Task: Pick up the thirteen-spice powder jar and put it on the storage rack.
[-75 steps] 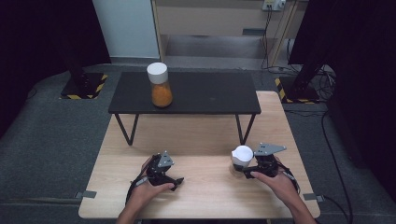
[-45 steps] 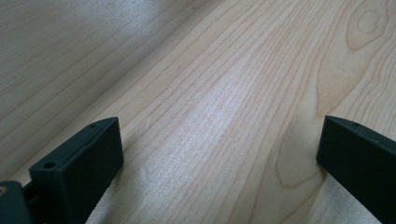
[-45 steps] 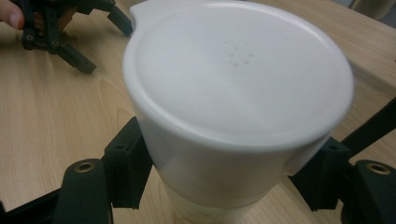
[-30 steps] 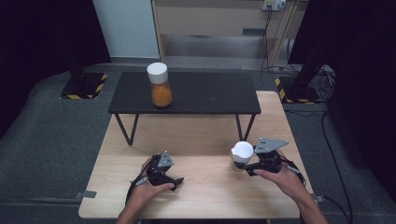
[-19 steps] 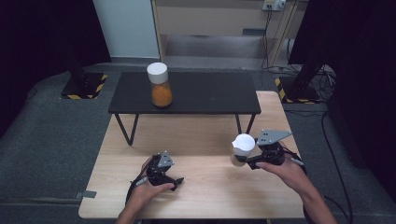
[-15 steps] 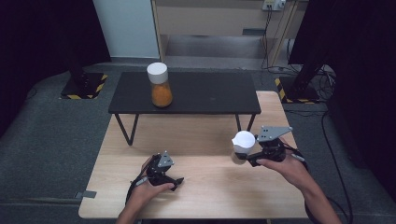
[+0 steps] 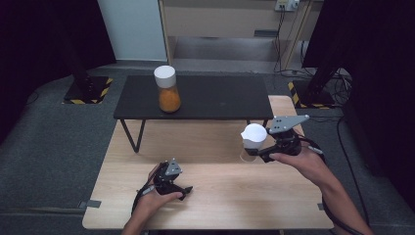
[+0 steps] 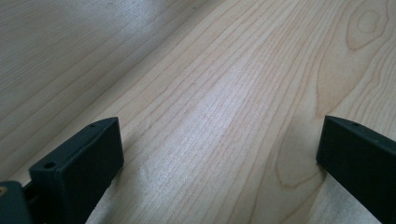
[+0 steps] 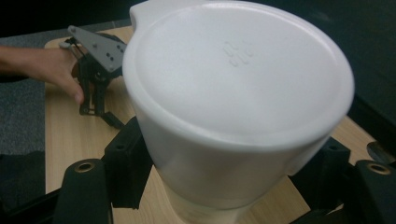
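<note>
From the high view, a light wooden desk (image 7: 215, 196) fills the lower half, with a low black bench (image 7: 215, 98) standing across its far end. On the bench's left part stands a jar of orange contents (image 7: 169, 98) topped by a white lid (image 7: 165, 77). The left hand-held gripper (image 7: 183, 192) rests on the desk near its front edge, gripped by the person's left hand (image 7: 151, 200). To the right, the right hand-held gripper (image 7: 257, 154) is held in the person's right hand (image 7: 301, 164) and is clamped on a white-lidded container (image 7: 254, 139), which sits just in front of the bench's right part, near the desk's right side. Whether the container's base touches the desk cannot be told.

In the left gripper view, the two black jaws stand wide apart with nothing between them, low over bare wood grain of the desk (image 8: 210, 116).

In the right gripper view, the white-lidded container (image 9: 233, 102) sits close to the camera, its smooth white lid carrying a small embossed mark. The black jaws press against its sides from left and right. Beyond it, the left hand-held gripper (image 9: 105, 116) lies on the desk (image 9: 60, 130) with the left hand (image 9: 56, 70) on it.
</note>
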The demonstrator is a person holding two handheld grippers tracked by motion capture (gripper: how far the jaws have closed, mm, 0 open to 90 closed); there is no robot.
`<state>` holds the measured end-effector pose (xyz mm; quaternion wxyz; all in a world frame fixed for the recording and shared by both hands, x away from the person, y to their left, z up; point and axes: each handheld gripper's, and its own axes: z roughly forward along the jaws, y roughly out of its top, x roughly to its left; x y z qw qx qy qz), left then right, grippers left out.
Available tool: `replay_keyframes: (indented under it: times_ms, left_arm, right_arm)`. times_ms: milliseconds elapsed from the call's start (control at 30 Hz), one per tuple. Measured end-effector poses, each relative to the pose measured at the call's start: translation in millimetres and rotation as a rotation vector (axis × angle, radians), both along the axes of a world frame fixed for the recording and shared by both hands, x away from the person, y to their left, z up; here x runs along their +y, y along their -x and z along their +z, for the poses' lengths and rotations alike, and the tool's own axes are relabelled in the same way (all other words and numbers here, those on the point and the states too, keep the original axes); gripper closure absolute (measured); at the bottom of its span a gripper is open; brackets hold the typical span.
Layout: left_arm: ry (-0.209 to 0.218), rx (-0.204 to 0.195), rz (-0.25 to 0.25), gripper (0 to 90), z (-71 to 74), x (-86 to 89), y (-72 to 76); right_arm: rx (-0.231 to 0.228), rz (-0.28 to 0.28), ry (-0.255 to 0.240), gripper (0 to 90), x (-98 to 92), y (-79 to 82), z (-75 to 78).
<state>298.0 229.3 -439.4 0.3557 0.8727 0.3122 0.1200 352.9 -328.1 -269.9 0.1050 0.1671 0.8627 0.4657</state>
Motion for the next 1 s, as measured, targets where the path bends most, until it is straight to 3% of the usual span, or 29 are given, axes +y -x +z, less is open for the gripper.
replay_keyframes:
  times_ms: [567,1000]
  left_arm:
    - [0.000,0.000,0.000,0.0,0.0,0.0,0.0]
    - [-0.001,-0.002,-0.001,0.0,0.0,0.0,0.0]
  right_arm:
    - [-0.018,-0.026,-0.020,31.4,11.3,-16.5,64.2]
    - [-0.032,-0.042,-0.017,31.4,21.0,-37.1,89.5]
